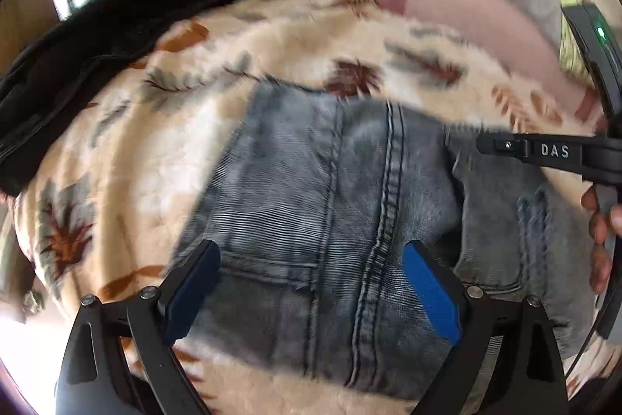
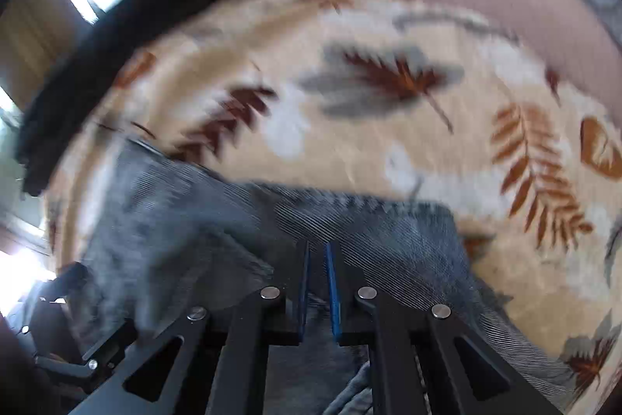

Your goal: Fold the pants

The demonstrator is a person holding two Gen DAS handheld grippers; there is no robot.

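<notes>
My left gripper (image 1: 311,282) hovers over the jeans (image 1: 350,220), fingers spread wide, ready to pin or pinch. My right gripper (image 2: 317,282) has its fingers nearly together, apparently pinching denim to carry a fold. The jeans, faded grey-blue with dark seams, lie on a leaf-patterned blanket (image 2: 369,127).

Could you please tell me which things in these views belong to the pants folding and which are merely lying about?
Job:
jeans
left gripper, open above them
right gripper, shut on denim

Lying about:
leaf-print blanket
black garment
pink cloth
</notes>
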